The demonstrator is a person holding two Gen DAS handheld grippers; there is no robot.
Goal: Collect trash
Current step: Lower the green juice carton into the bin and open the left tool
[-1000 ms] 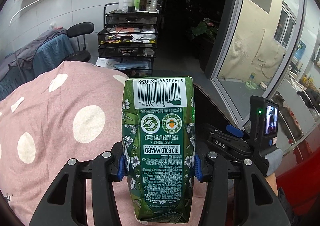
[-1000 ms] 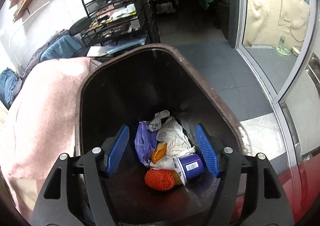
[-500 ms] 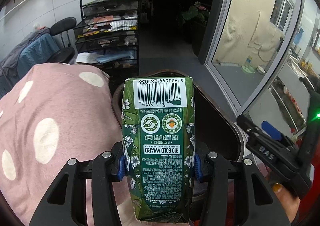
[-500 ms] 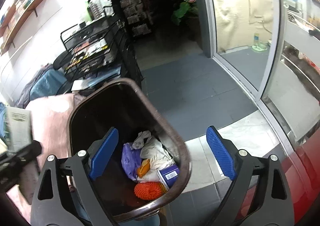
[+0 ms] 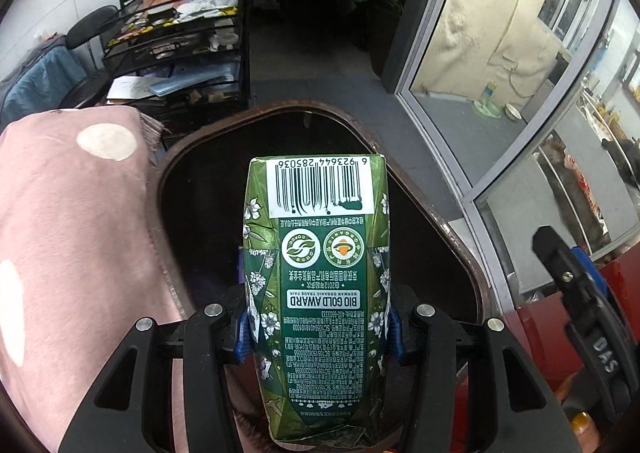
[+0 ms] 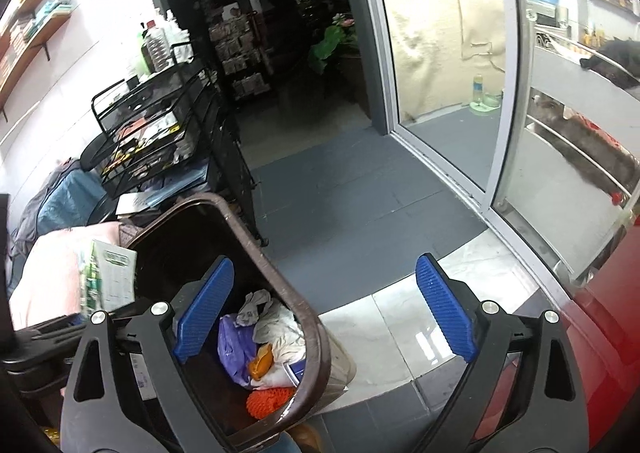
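1. The left tongs [image 5: 316,327] are seen clamped on a green drink carton [image 5: 316,285], its sides pinched between the blue pads [image 5: 243,333]; the carton's print is upside down, with the barcode at the far end.
2. The carton is held over the open mouth of a brown trash bin [image 5: 404,177], near its closer edge.
3. The right tongs [image 6: 324,317] are spread wide with nothing between them; the left pad is seen over the bin's interior and the right pad over the pale floor tiles [image 6: 396,317] beside it.
4. Inside the bin, a purple bag [image 6: 234,349], crumpled white paper [image 6: 280,329], an orange wrapper [image 6: 260,363] and an orange mesh ball [image 6: 266,401] are seen lying together at the bottom.
5. A pink blanket with white dots [image 5: 76,237] is seen just left of the bin, touching its rim.
6. Beyond the bin, a black wire rack [image 5: 180,33] loaded with papers is seen against the wall, with bottles [image 6: 156,45] on top.
7. Farther off, a sliding glass door [image 6: 448,93] and a potted plant [image 6: 332,41] in a dark passage are visible.
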